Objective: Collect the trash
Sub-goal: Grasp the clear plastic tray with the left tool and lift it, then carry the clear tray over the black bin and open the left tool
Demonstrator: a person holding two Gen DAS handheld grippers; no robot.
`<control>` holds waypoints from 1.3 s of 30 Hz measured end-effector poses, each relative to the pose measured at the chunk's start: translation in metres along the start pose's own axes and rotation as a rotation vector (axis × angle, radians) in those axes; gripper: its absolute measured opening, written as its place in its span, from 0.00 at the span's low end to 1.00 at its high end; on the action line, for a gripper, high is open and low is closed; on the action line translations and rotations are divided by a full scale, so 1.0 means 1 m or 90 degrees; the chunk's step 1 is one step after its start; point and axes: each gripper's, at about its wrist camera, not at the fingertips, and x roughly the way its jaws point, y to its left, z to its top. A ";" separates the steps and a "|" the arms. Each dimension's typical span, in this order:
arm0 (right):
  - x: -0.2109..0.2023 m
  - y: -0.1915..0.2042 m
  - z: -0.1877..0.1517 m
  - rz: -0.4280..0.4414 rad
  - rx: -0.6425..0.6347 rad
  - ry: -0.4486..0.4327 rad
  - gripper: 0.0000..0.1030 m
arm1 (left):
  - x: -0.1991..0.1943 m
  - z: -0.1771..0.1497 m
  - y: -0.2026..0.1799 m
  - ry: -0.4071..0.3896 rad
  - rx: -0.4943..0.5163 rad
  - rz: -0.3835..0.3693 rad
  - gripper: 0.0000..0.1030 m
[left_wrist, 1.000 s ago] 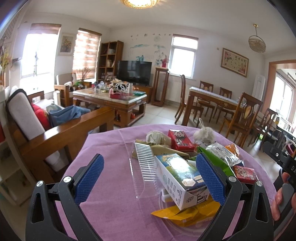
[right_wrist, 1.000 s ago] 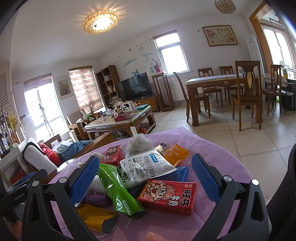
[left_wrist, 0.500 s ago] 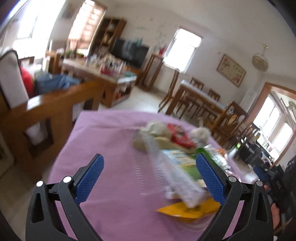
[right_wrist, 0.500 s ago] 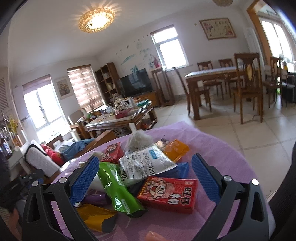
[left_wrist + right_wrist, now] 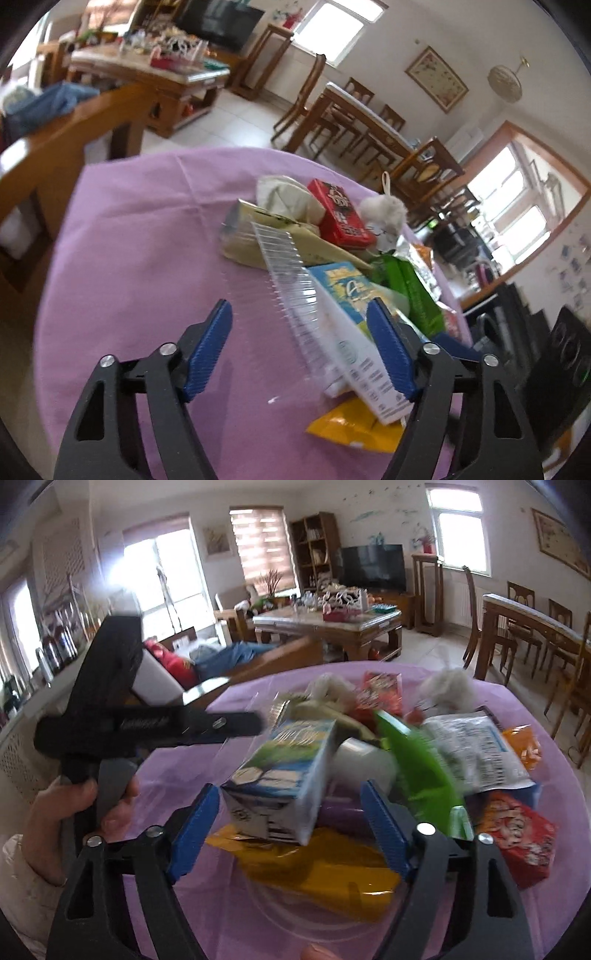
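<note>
On a purple tablecloth [image 5: 140, 229] amid heaped trash, a milk carton [image 5: 280, 775] lay with its long axis pointing away, just ahead between the right gripper [image 5: 291, 819]'s jaws, which had just been closing without touching it, the left gripper [image 5: 303, 350] likewise half-closed, empty.

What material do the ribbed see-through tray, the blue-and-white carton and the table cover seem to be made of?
Ribbed tray: thin clear plastic, glossy; the cloth shows through it. Carton: printed paperboard, probably coated, with sharp folded edges. Table cover: matte purple woven fabric, judging by its soft creases.
</note>
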 end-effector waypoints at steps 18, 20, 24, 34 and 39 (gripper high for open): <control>-0.037 -0.009 -0.008 0.065 0.105 -0.027 0.47 | 0.003 -0.002 0.006 -0.060 -0.060 -0.106 0.03; -0.049 -0.013 -0.006 0.080 0.116 -0.045 0.47 | -0.011 -0.004 0.003 -0.075 -0.054 -0.117 0.03; -0.088 -0.019 -0.006 0.082 0.119 -0.090 0.46 | -0.032 -0.007 -0.016 -0.089 -0.030 -0.136 0.03; -0.212 -0.097 -0.034 -0.058 0.159 -0.198 0.45 | -0.014 -0.027 -0.138 -0.032 0.081 -0.246 0.03; -0.283 -0.150 -0.067 -0.224 0.211 -0.253 0.45 | 0.038 -0.052 -0.230 0.044 0.145 -0.340 0.03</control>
